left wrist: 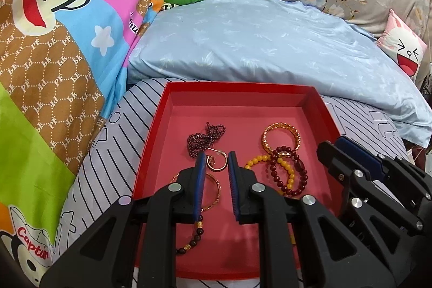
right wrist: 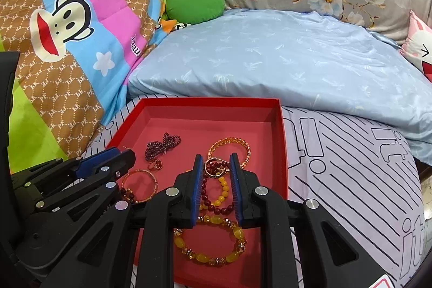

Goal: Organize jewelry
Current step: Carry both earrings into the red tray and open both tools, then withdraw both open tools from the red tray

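Over the red tray (left wrist: 151,131), both hand-held grippers, left (left wrist: 216,157) and right (right wrist: 216,158), apart, empty, gold bangle (left wrist: 282,136) lying flat.

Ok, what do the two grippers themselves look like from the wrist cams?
Both look alike: the left gripper and right gripper have matte black plastic frames with triangular cut-outs, round silver bolt heads at the joints, and two flat fingers lined with ribbed blue pads. No cables, markings or sleeves are visible.
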{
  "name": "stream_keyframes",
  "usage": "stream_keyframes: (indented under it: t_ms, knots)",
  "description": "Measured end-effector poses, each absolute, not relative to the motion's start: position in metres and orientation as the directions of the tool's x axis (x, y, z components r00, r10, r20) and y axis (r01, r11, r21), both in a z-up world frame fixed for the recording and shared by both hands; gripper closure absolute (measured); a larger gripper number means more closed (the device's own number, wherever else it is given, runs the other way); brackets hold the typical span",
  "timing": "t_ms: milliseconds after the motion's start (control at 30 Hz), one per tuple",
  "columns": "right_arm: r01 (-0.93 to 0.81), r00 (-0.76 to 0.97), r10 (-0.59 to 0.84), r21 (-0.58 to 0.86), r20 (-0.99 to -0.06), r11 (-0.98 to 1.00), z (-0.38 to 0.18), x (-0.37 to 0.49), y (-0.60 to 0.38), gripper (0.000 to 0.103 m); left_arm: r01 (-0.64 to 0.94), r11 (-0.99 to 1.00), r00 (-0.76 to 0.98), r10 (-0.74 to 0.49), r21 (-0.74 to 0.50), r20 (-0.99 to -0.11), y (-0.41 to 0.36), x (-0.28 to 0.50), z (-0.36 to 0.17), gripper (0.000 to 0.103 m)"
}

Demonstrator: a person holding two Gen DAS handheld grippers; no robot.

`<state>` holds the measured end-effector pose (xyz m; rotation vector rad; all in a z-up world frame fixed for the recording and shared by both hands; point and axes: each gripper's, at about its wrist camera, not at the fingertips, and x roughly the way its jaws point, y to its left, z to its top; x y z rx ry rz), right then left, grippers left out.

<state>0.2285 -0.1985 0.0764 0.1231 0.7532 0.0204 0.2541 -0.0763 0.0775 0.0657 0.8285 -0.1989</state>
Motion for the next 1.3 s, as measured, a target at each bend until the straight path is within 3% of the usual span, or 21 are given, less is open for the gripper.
stream_keyframes:
  t_ms: [400, 467, 500, 533, 1067, 1300]
  knots:
    - [0.032, 0.713, 0.058, 0.115, -0.699, 0.993, 0.065, 0.238, -0.197, 0.084, 0.197, 0.98, 0.655, -0.147, -0.02, -0.741, -0.076, 0.263, 0.067, 0.086]
    - [0.039, 0.714, 0.049, 0.109, -0.699, 0.993, 0.065, 0.238, -0.197, 0.078, 0.195, 0.981, 0.655, -0.145, -0.019, -0.742, -0.076, 0.264, 0.066, 0.079]
    - [0.045, 0.715, 0.043, 0.108, -0.698, 0.993, 0.064, 0.237, -0.197, 0.072, 0.19, 0.982, 0.657, -0.141, -0.019, -0.741, -0.075, 0.264, 0.066, 0.068]
    - [0.051, 0.717, 0.036, 0.103, -0.696, 0.993, 0.065, 0.237, -0.196, 0.07, 0.179, 0.984, 0.665, -0.132, -0.014, -0.735, -0.075, 0.263, 0.066, 0.066]
    - [0.056, 0.721, 0.017, 0.083, -0.692, 0.995, 0.072, 0.221, -0.193, 0.069, 0.174, 0.985, 0.67, -0.123, -0.007, -0.732, -0.071, 0.248, 0.072, 0.066]
    - [0.088, 0.729, -0.022, 0.062, -0.685, 0.994, 0.077, 0.2, -0.195, 0.053, 0.173, 0.985, 0.673, -0.127, -0.012, -0.729, -0.067, 0.229, 0.077, 0.066]
